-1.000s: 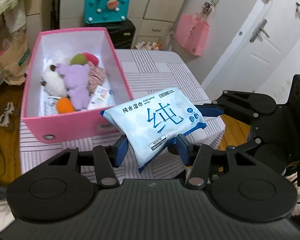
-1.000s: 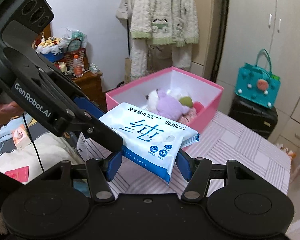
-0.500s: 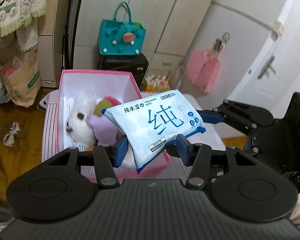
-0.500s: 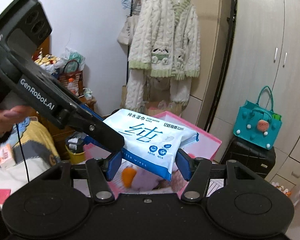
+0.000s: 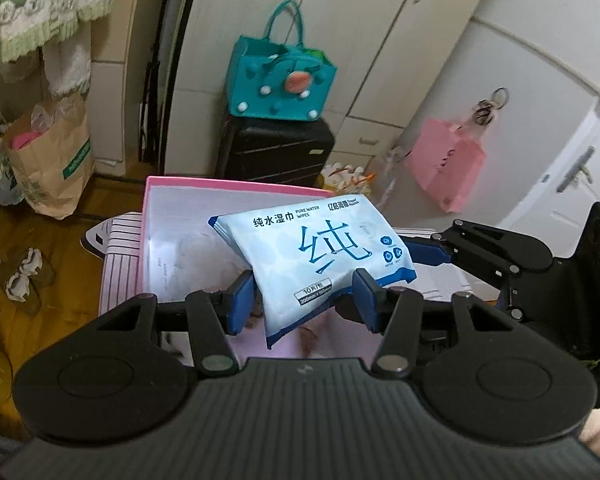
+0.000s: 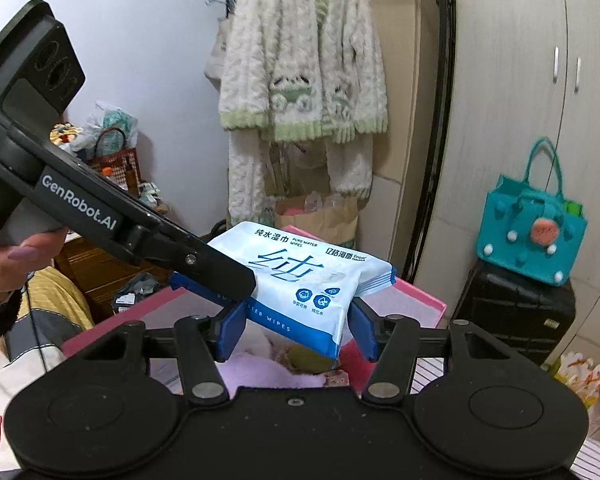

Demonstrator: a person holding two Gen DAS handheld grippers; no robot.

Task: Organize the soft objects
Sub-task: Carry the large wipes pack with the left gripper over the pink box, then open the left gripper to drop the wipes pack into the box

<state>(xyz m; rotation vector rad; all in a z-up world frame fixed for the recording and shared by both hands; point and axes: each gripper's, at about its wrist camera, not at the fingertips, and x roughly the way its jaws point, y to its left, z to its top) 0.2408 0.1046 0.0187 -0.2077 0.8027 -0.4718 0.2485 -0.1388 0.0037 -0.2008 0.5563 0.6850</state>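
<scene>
Both grippers hold one glossy white-and-blue pack of wet wipes point(image 5: 320, 252) over the open pink storage box point(image 5: 236, 186): the left gripper point(image 5: 302, 300) pinches its near corner between narrow blue pads, and the right gripper point(image 6: 296, 330), whose jaws have just been closing, clamps the opposite end. Only the right wrist view shows the plush contents under the pack, a lilac fleecy toy point(image 6: 260, 372) and an olive ball point(image 6: 310, 360), plus a fingertip-curled hand point(image 6: 4, 264) on the left handle. The left wrist view shows the box's smooth white lining and the striped tablecloth point(image 5: 120, 276).
</scene>
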